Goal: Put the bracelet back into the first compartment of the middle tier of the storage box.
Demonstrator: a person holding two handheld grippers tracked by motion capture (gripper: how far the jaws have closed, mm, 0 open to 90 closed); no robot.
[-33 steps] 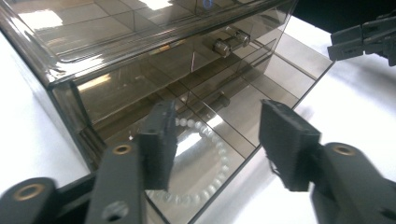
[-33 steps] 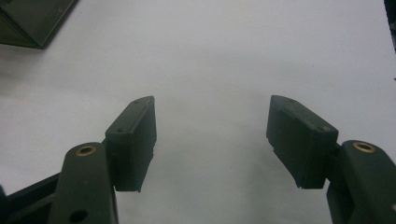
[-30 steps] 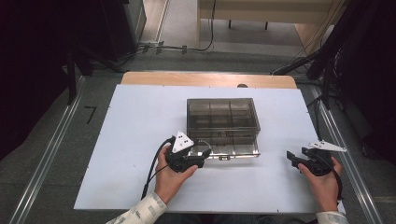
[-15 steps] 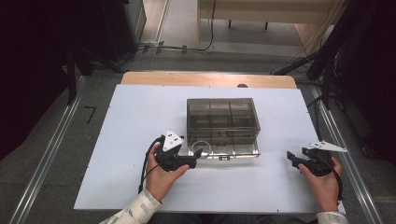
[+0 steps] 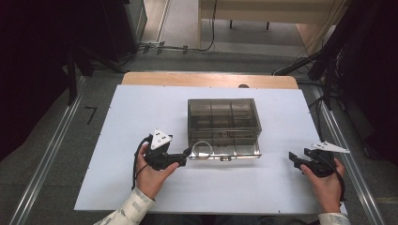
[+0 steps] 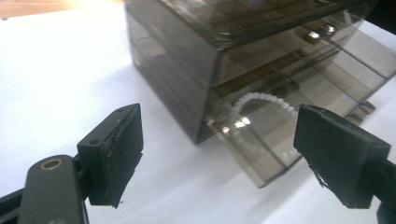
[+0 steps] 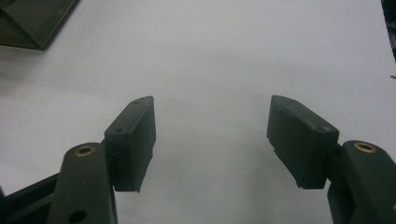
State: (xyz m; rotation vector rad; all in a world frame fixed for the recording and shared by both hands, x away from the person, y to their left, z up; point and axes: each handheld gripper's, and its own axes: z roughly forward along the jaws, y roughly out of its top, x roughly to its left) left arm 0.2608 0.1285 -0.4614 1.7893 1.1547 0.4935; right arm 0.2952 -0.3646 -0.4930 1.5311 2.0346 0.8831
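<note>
Left tongs have just opened wide and backed off the drawer, left pulled out of the box mid-worktop, bracelet inside; right tongs idle open, empty.

Parted fingers over white table
</note>
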